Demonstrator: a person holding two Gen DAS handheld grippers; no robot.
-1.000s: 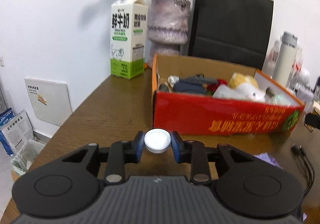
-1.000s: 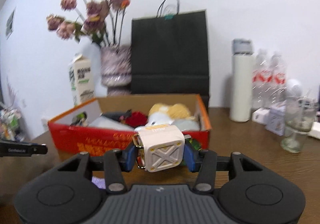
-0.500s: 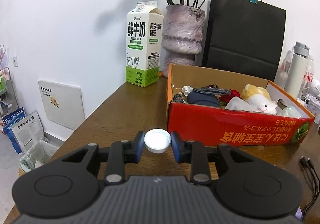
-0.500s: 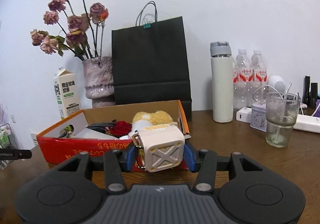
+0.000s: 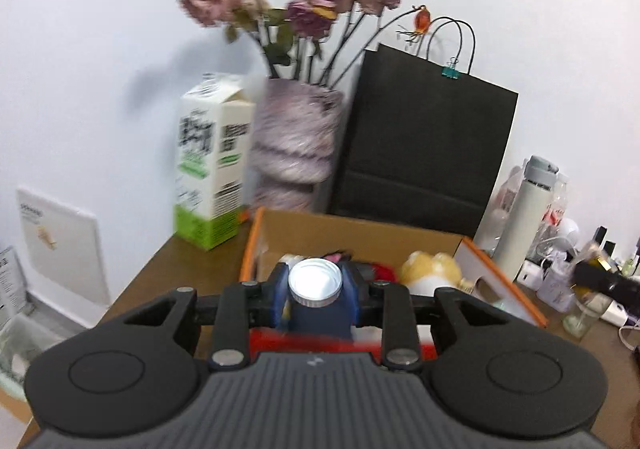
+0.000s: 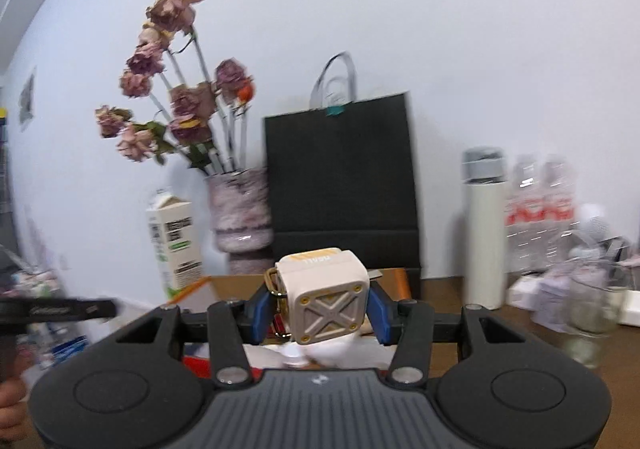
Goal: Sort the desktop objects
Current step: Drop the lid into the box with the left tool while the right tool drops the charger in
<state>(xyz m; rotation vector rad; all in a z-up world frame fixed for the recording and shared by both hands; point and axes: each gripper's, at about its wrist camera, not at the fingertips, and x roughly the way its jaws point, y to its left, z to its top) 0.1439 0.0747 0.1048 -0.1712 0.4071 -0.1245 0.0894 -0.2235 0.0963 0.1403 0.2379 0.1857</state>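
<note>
At lower centre of your left wrist view, your left claw (image 5: 316,299) is clamped on a small dark-blue bottle with a white cap (image 5: 316,283): the 2 blue pads press its sides, and the bottle sits upright between them. Just behind it in the frame lies the open cardboard box (image 5: 360,227), orange-edged with a red front, holding a yellow plush toy (image 5: 430,269) and something red (the rest of its contents are too blurred to name). Behind the box, from left to right, stand a milk carton (image 5: 210,161), a vase of dried roses (image 5: 294,147), a black paper bag (image 5: 424,153) and a white flask (image 5: 528,209), all on the brown worktop (image 5: 176,265).

At lower centre of your right wrist view, your right claw (image 6: 320,311) is clamped on a beige cube-shaped speaker (image 6: 326,303) with an X-patterned face toward the camera and a metal ring on its left side. At the left edge of that frame a black gripper finger (image 6: 56,309) juts in, blurred. A drinking glass (image 6: 592,309) stands at the right.
</note>
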